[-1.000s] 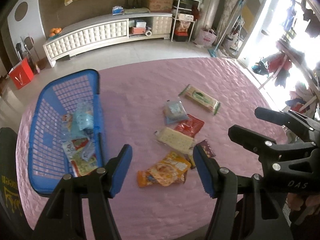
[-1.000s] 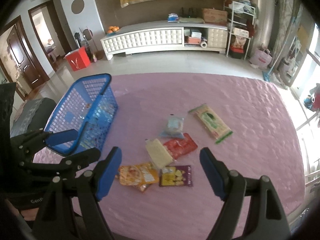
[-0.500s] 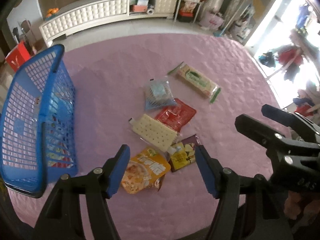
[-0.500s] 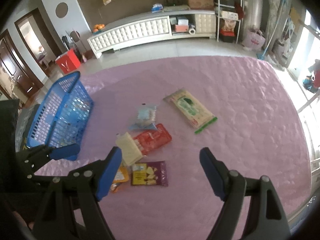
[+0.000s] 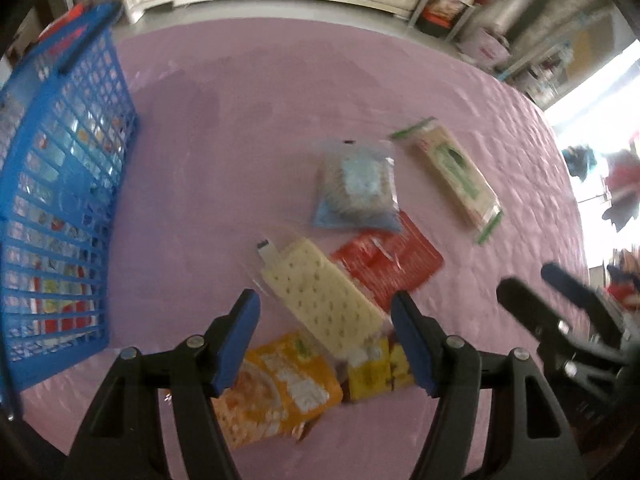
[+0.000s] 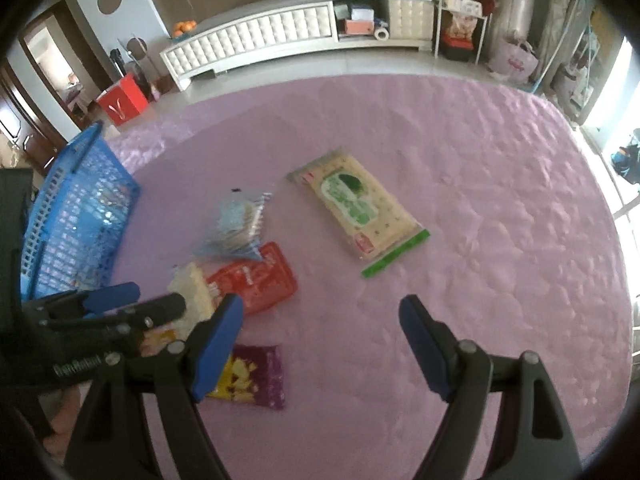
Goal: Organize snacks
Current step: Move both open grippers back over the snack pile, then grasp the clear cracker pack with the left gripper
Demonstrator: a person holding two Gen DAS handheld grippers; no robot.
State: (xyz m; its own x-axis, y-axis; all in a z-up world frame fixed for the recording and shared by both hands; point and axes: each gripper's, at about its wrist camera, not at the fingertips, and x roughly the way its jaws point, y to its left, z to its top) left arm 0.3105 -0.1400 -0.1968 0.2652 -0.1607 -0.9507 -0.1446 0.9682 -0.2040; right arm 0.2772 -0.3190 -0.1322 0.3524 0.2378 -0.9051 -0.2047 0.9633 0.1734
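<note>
Several snack packs lie on the pink table cover [image 5: 248, 152]. My left gripper [image 5: 326, 342] is open and hangs just above the cream cracker pack [image 5: 320, 300], whose lower end shows between its fingers. An orange pack [image 5: 276, 396] and a yellow-purple pack [image 5: 378, 368] lie below it, a red pack [image 5: 390, 264] and a blue pack [image 5: 356, 188] beyond. My right gripper [image 6: 320, 346] is open above bare cover, right of the purple pack [image 6: 254, 376] and short of the long green-and-cream pack [image 6: 358, 208]. The blue basket [image 5: 56, 184] with snacks inside stands at the left.
The table's rounded edge runs along the right and the near side. Beyond the far edge are a floor, a white cabinet [image 6: 276, 36], a red box [image 6: 124, 100] and shelves. In the right wrist view the left gripper [image 6: 108, 312] crosses the cracker pack [image 6: 192, 292].
Both grippers have sunk toward the table and the snacks look larger. The left one swung from over the basket side to above the cracker pack. Both stayed open.
</note>
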